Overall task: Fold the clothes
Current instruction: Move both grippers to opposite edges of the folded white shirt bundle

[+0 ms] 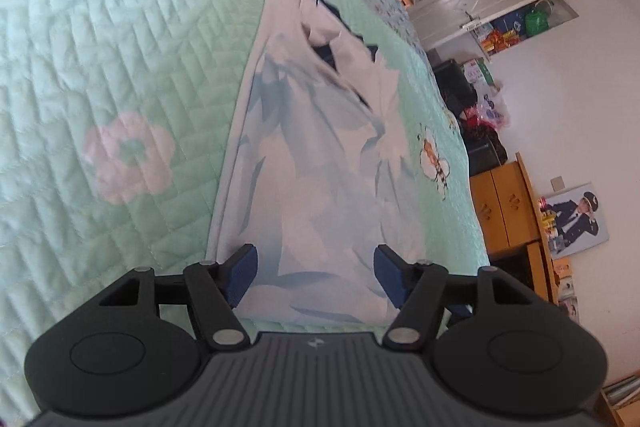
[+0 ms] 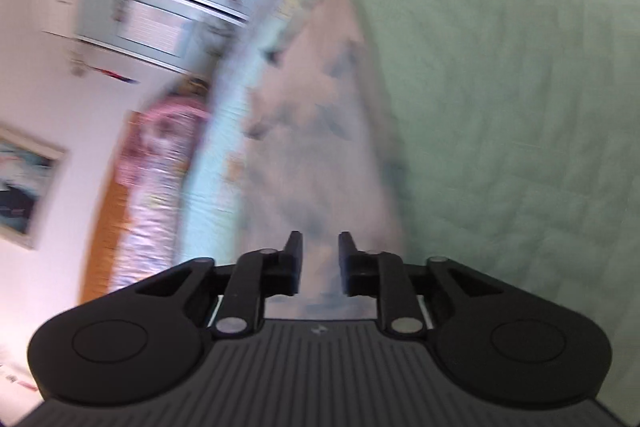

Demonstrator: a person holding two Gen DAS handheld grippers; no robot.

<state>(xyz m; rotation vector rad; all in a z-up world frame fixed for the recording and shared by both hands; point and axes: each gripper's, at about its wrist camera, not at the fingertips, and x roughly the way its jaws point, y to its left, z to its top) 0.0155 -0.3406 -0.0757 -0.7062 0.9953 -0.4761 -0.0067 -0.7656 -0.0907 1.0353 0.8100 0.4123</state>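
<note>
On the green quilted bedspread [image 1: 100, 39] a pale floral garment [image 1: 320, 167] is laid; left gripper [image 1: 316, 277] spread wide, right gripper [image 2: 319, 263] parted narrowly, nothing pinched.

Right wrist view smeared throughout by motion blur. Garment [image 2: 320, 131] reduced to a pale pinkish streak, print and folds unreadable. Quilt [image 2: 500, 107] stitching washed out to flat green. Shelving [image 2: 160, 7] at upper left doubled and streaked, contents unidentifiable. Framed picture [image 2: 24, 183] cut by the left edge, subject illegible. Pink patterned mass [image 2: 156, 187] beside the bed: cannot tell what it is.

Left wrist view sharper, yet near hem of the garment [image 1: 320, 187] hidden behind the gripper body. Far end softly blurred around the dark blue collar area [image 1: 336, 55]. Clutter [image 1: 484, 115] against the wall too small to name. Wooden cabinet [image 1: 508, 207] partly hidden behind the bed edge. Box [image 1: 620, 395] at lower right clipped by the frame.
</note>
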